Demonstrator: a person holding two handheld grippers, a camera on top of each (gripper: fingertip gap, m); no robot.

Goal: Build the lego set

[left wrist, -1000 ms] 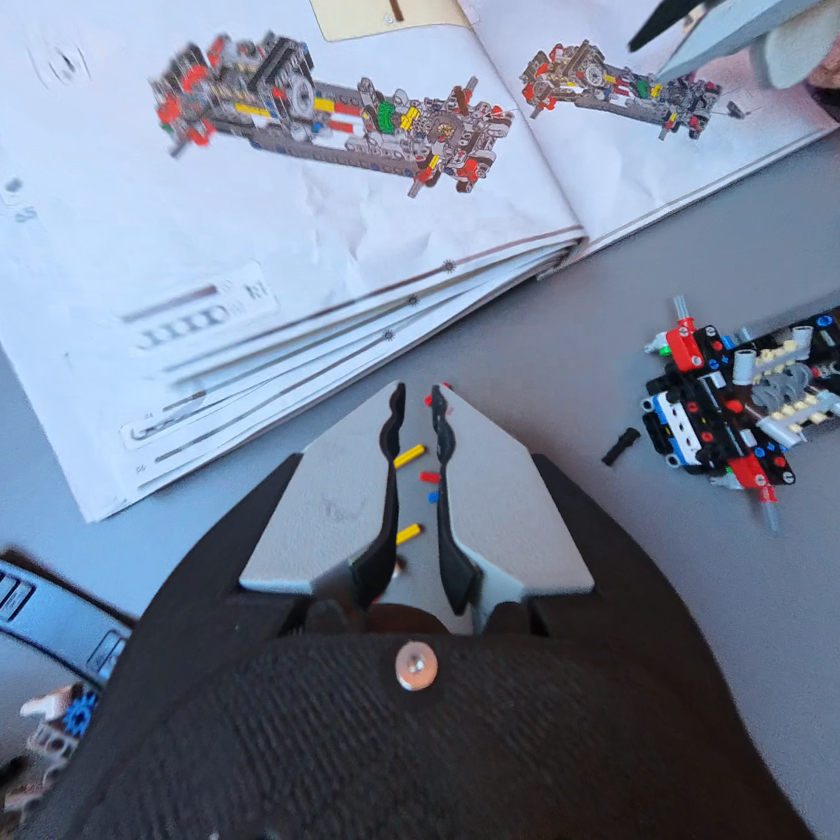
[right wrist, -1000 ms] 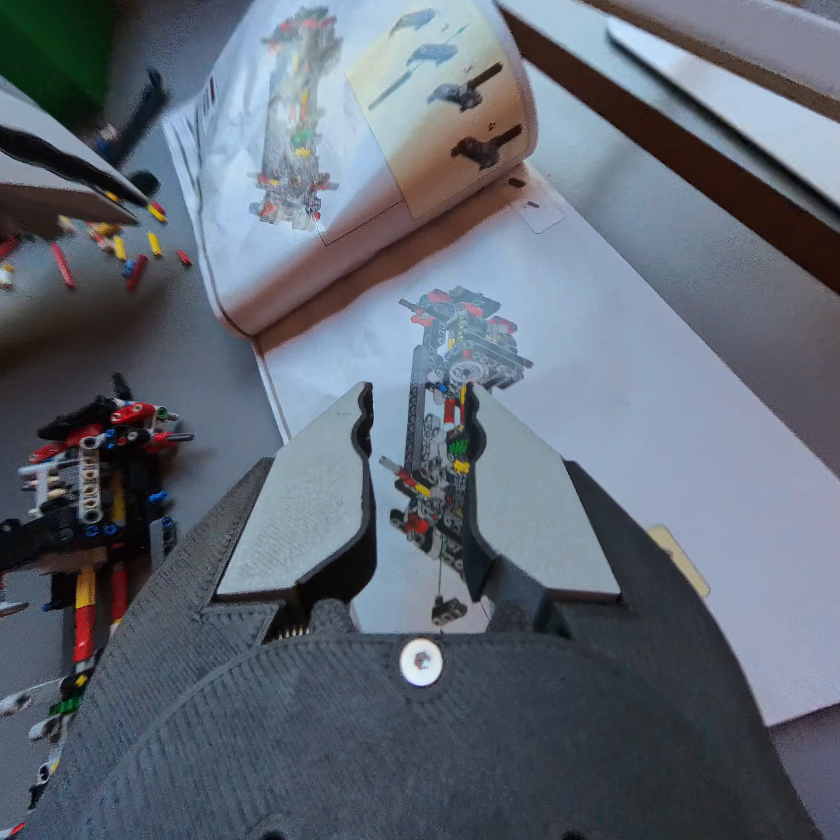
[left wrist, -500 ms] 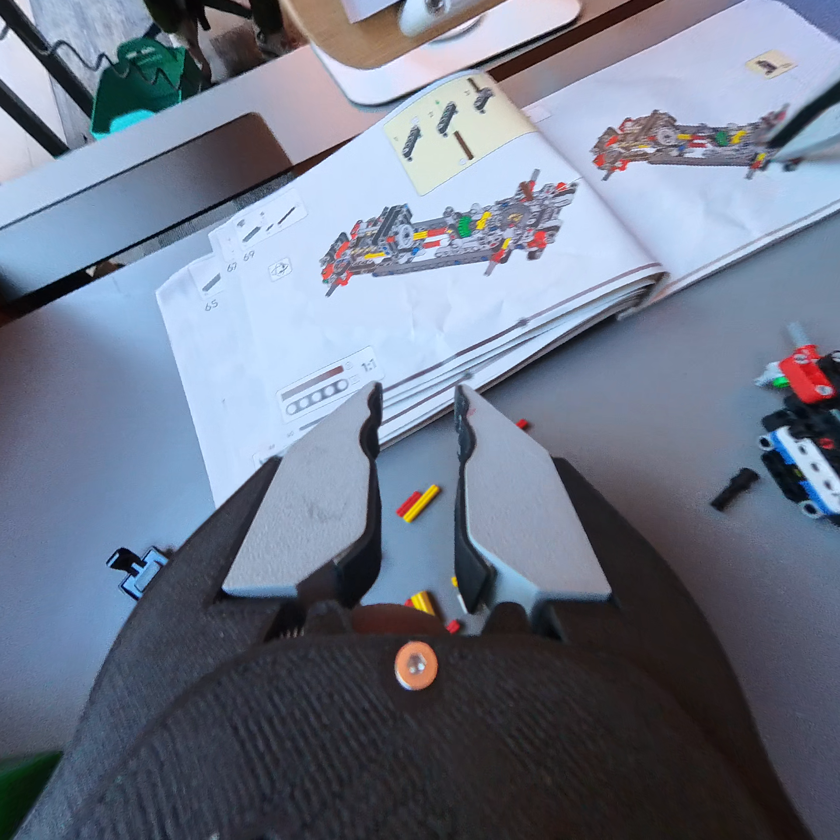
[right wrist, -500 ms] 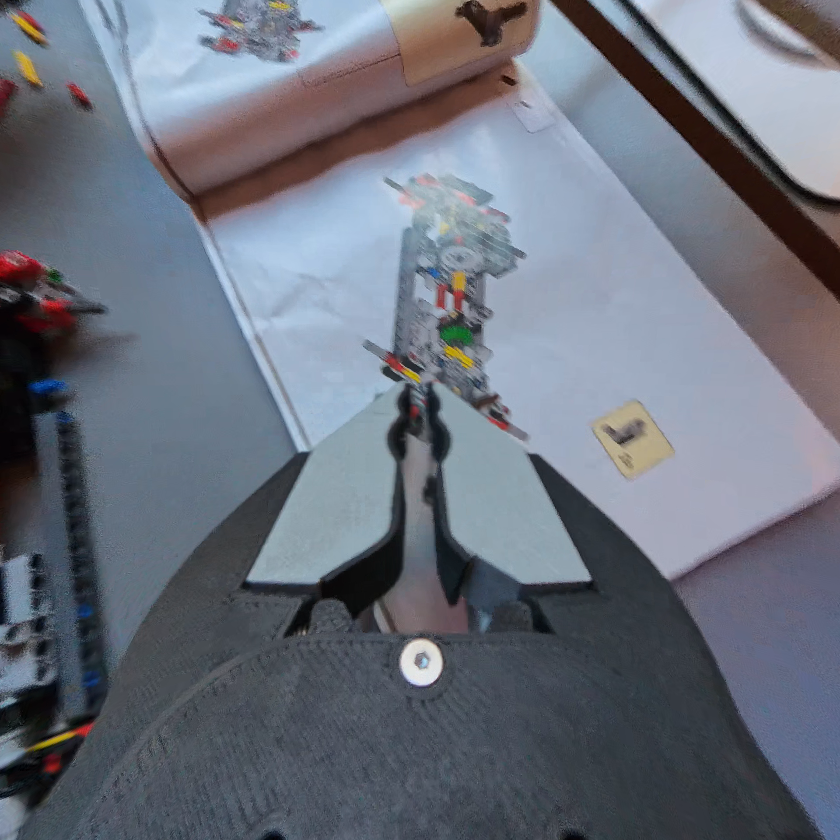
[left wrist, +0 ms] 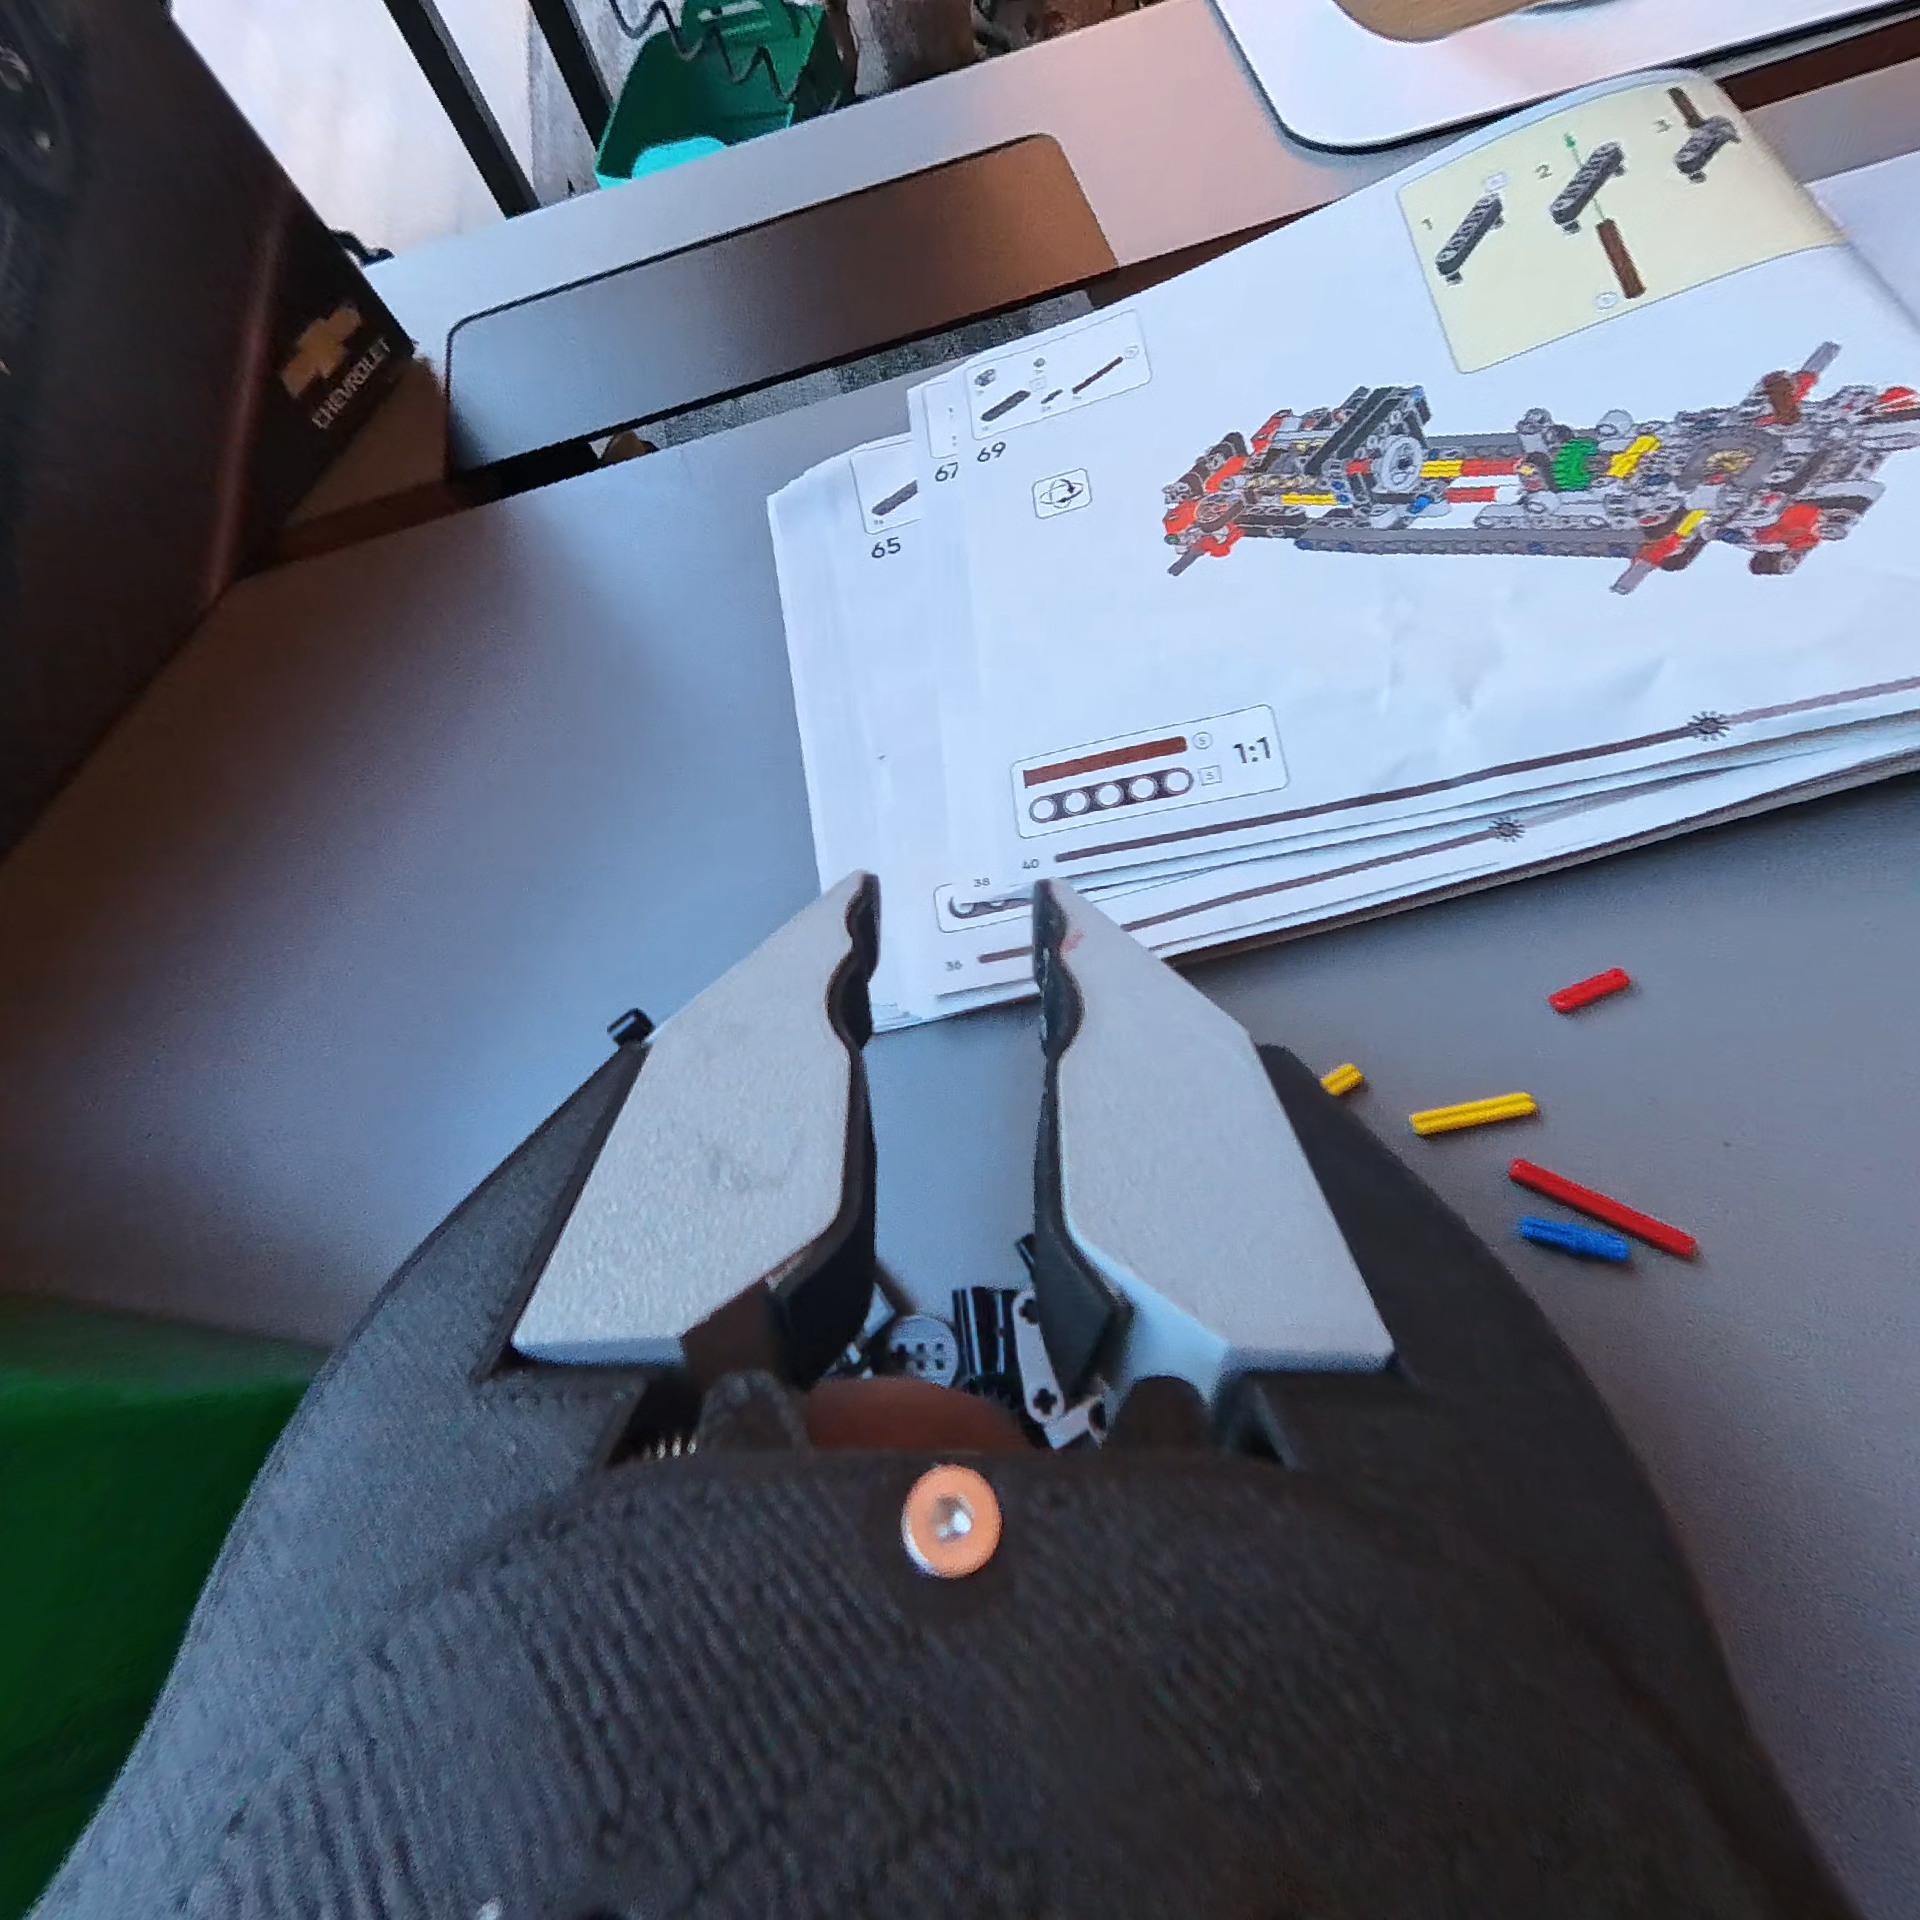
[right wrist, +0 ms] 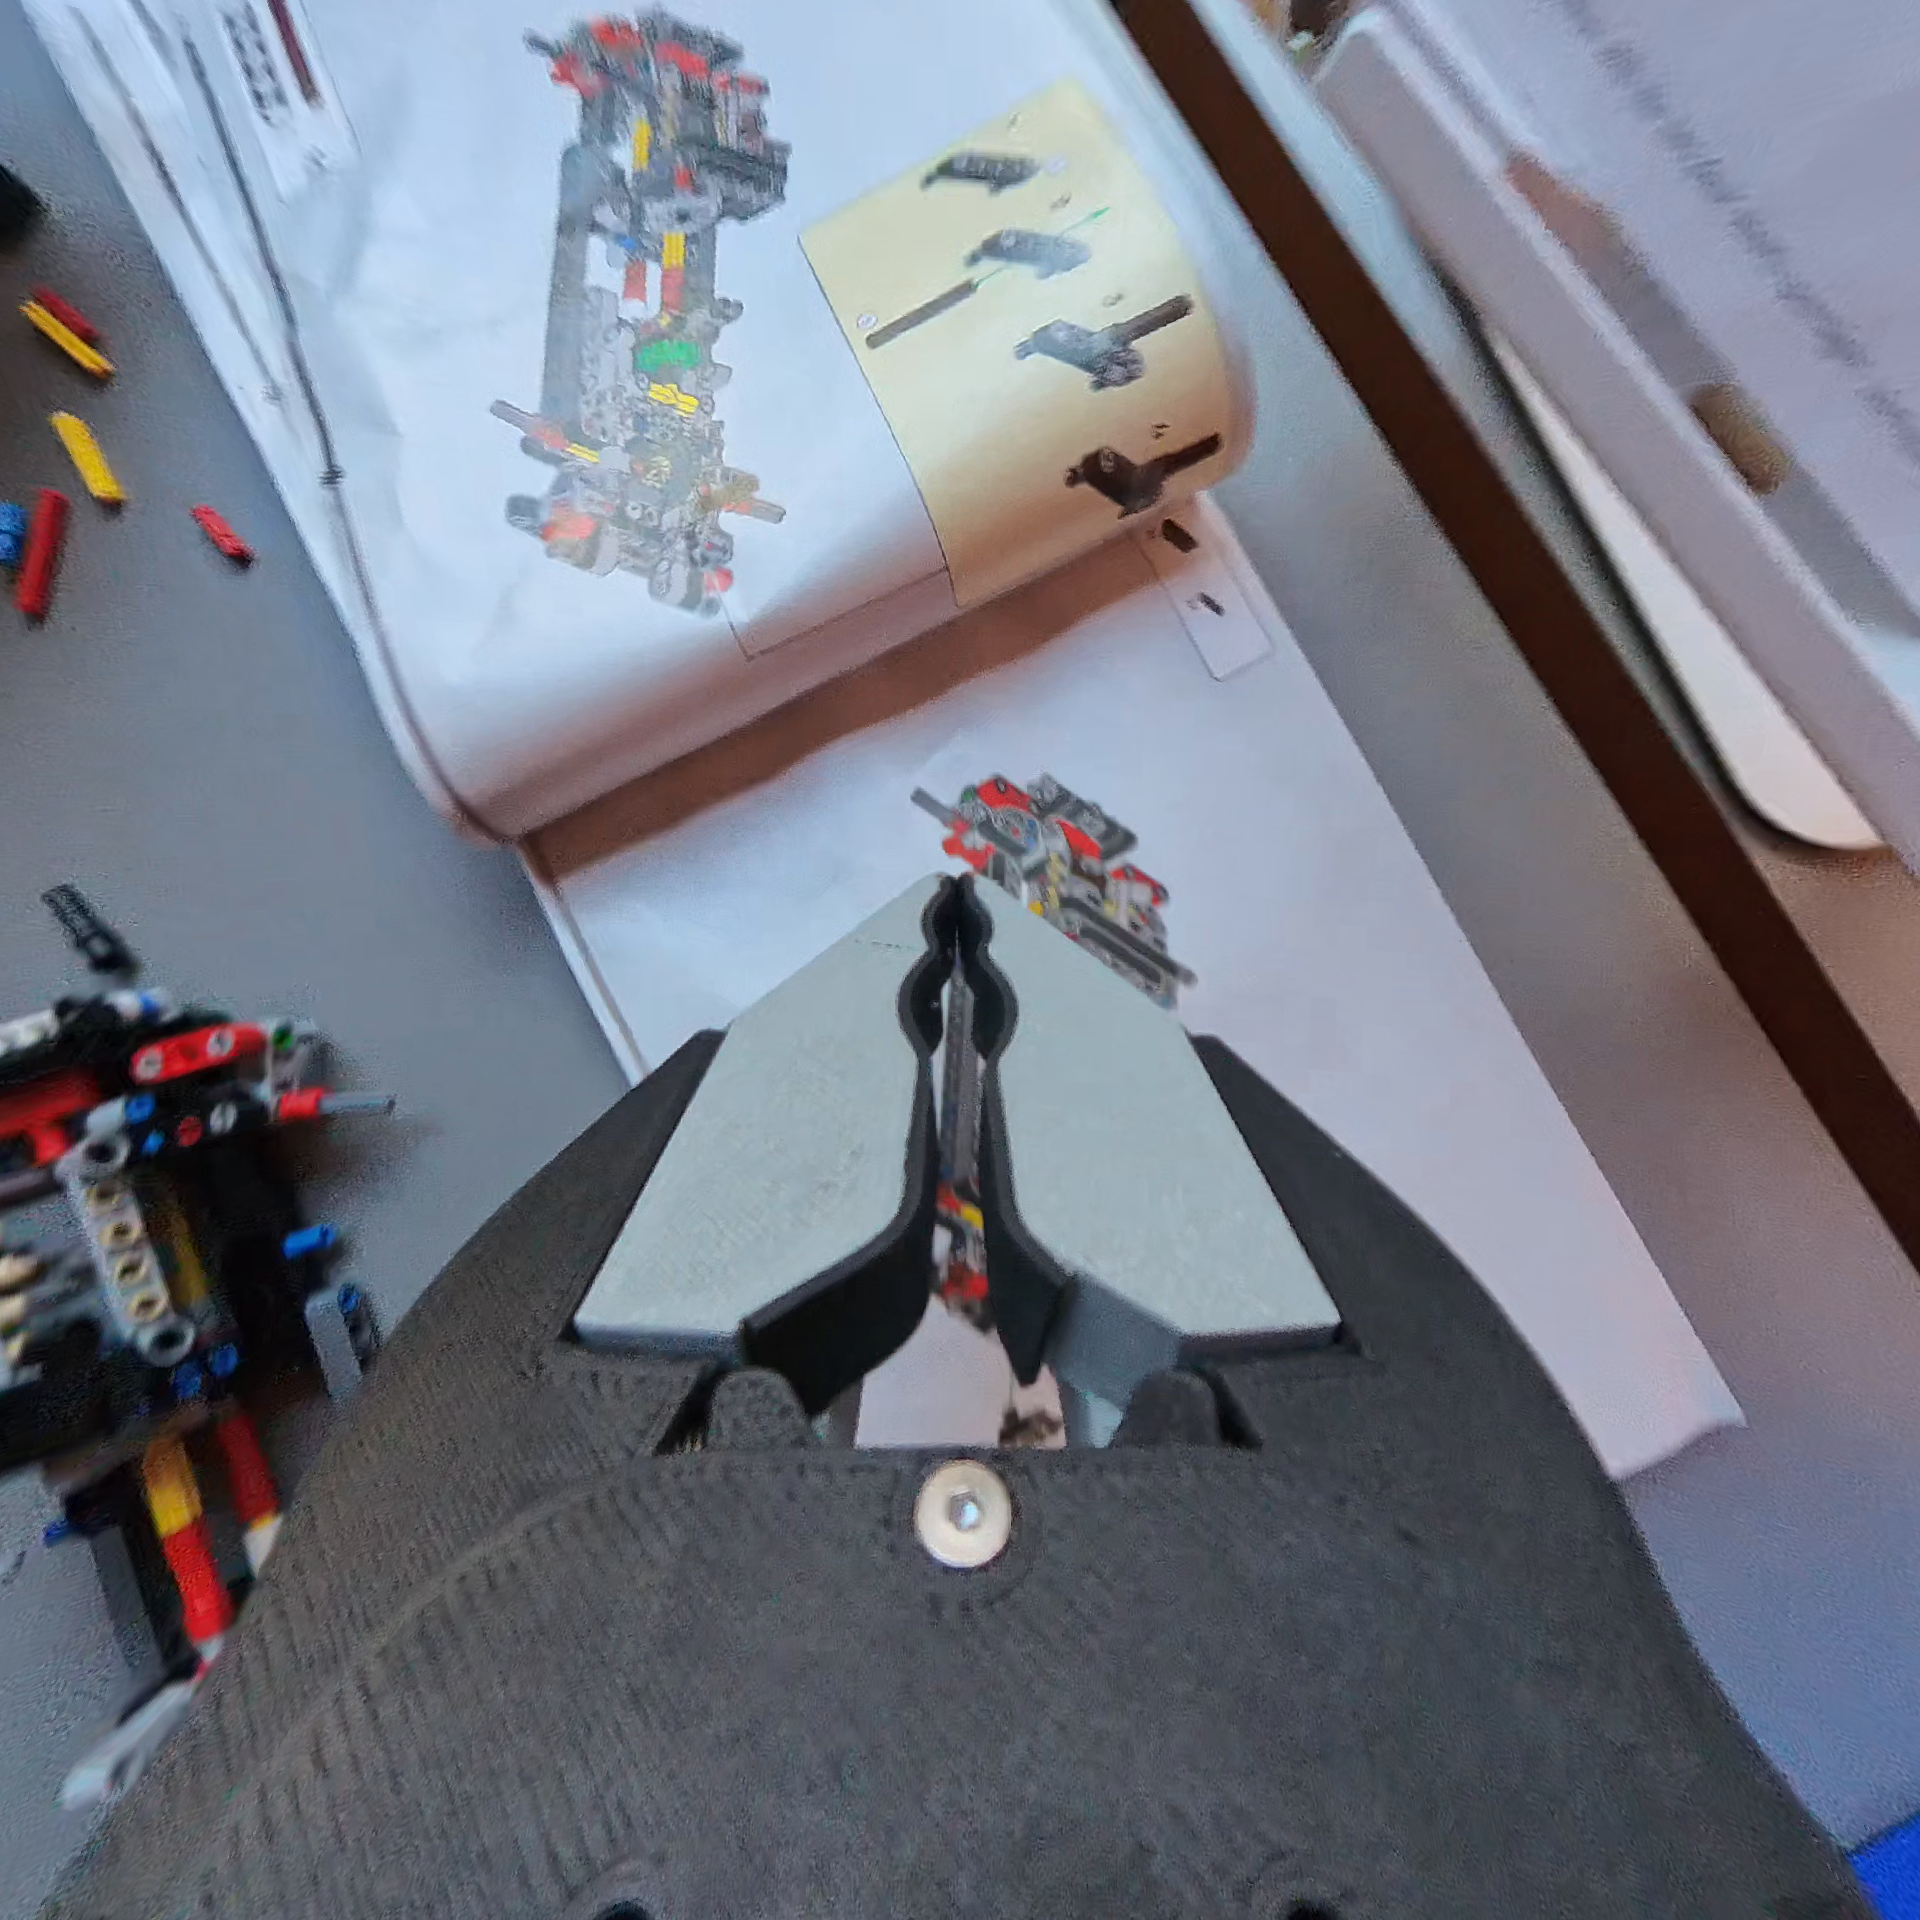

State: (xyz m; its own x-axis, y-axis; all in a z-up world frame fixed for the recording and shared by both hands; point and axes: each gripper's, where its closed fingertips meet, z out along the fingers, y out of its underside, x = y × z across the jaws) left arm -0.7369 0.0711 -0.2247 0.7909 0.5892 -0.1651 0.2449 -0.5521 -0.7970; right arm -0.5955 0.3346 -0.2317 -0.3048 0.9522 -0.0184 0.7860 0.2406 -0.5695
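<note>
My left gripper [left wrist: 951, 904] is open and holds nothing; it hovers over the grey table [left wrist: 468, 831] at the near left corner of an open instruction booklet [left wrist: 1351, 644]. Small black and grey parts [left wrist: 966, 1340] lie on the table under the base of its fingers. Loose red [left wrist: 1588, 989], yellow [left wrist: 1472, 1112] and blue [left wrist: 1572, 1240] axle pieces lie to its right. My right gripper [right wrist: 956, 891] is shut, its tips touching, above the booklet's right page [right wrist: 1351, 1091] beside a printed model picture [right wrist: 1060, 862]. I see nothing between its pads.
A partly built black, red and grey brick model [right wrist: 135, 1174] lies left of the right gripper, with a black pin [right wrist: 88, 925] and loose axles [right wrist: 88, 457] beyond. A dark box [left wrist: 156, 416] stands far left. A brown desk edge [right wrist: 1558, 623] and a white base [right wrist: 1662, 675] lie behind the booklet.
My left gripper opened from nearly shut and drew back to the left, away from the loose axles. My right gripper closed over the right page, with nothing seen between its pads.
</note>
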